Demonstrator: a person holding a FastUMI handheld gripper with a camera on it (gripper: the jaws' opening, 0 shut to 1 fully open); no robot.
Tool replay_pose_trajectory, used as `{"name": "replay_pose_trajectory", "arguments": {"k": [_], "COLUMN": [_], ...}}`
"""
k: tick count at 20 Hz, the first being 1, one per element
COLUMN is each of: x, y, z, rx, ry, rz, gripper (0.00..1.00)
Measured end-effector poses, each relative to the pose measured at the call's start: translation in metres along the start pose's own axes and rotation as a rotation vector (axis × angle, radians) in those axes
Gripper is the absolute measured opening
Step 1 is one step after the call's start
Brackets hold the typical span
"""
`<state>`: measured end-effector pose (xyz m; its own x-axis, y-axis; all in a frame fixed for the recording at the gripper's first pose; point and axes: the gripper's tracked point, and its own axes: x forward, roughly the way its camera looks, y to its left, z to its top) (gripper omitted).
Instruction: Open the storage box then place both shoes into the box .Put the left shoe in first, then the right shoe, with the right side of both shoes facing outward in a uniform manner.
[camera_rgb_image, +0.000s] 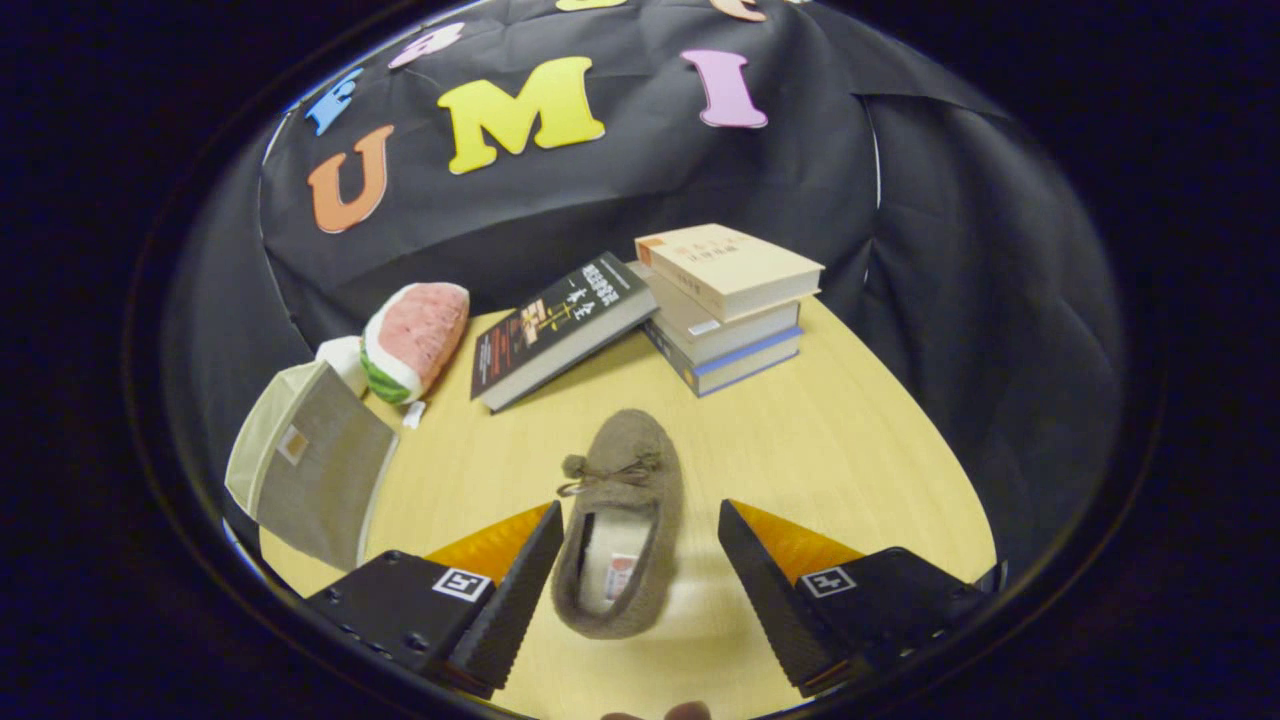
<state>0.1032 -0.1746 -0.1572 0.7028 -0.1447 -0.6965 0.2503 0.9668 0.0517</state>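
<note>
1. We see the gripper (640, 530) spread wide, its fingers on either side of a brown slipper (622, 520) without pressing on it
2. The slipper lies on the wooden table (850, 440), toe pointing away from us
3. The storage box (310, 462) stands left of the fingers, beside a watermelon plush (415, 340)
4. Beyond the slipper we see a dark book (560, 330) leaning on a stack of books (728, 305)
</note>
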Motion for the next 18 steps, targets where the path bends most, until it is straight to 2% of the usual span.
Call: {"name": "replay_pose_trajectory", "arguments": {"k": [5, 6, 9, 12, 14, 15, 18], "x": [0.031, 0.035, 0.048, 0.056, 0.059, 0.061, 0.063], "y": [-0.005, -0.006, -0.007, -0.007, -0.005, -0.010, -0.010], "z": [-0.017, -0.019, -0.020, -0.026, -0.029, -0.029, -0.032], "rx": [-0.021, -0.025, -0.028, -0.017, -0.010, -0.004, 0.026], "ry": [0.089, 0.100, 0.122, 0.152, 0.164, 0.163, 0.178], "rz": [-0.013, -0.018, -0.031, -0.031, -0.022, -0.043, -0.035], "gripper": [0.93, 0.86, 0.75, 0.50, 0.50, 0.50, 0.18]}}
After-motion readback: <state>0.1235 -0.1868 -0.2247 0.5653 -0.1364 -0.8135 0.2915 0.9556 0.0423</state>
